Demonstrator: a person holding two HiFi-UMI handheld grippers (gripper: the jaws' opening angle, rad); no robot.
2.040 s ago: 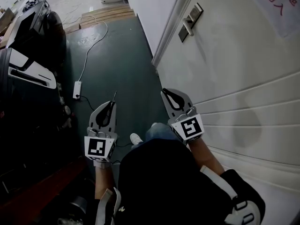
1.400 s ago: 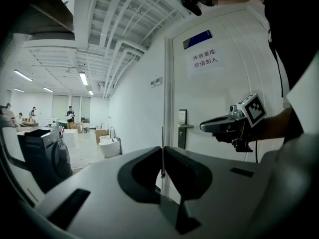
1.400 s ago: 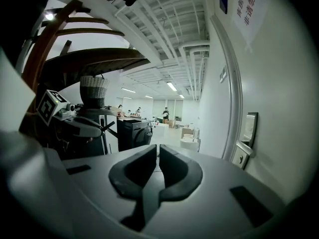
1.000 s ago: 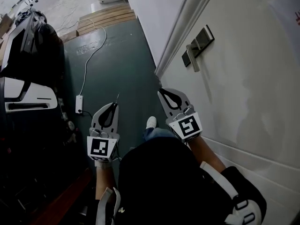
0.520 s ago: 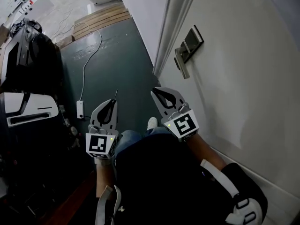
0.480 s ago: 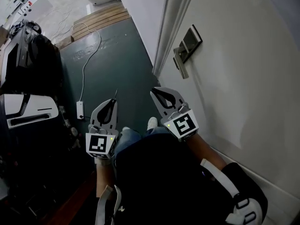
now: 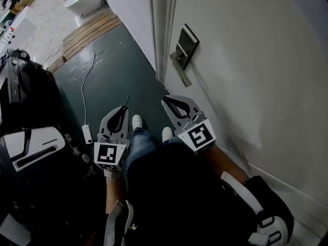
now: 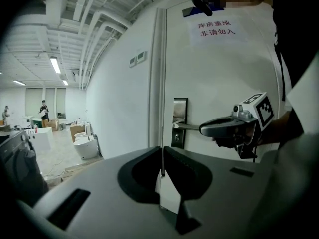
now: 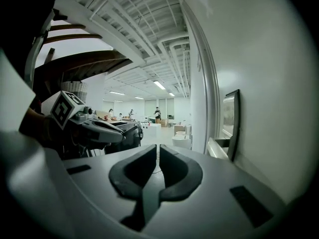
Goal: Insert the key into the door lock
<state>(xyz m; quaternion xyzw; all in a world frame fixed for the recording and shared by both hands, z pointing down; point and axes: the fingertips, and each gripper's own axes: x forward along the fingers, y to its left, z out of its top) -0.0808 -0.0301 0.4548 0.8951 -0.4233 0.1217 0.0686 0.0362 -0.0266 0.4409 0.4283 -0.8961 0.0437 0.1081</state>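
Clamping key [image 8: 162, 162] upright in left tongs [image 7: 123, 110], left of door [image 7: 246, 60]. Holding right tongs [image 7: 165, 100] pressed together, empty, just beside door, nearer than lock [image 7: 185, 44], apart from it.

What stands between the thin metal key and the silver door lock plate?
Nothing visible: only open air between the thin metal key in the left gripper and the silver lock plate. The right gripper hangs beside that line.

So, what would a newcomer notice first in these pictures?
The metal lock plate with its lever handle on the pale door, upper middle of the head view. Below it, the left gripper pinches a thin key that points forward, and the right gripper, shut and empty, sits nearer the door.
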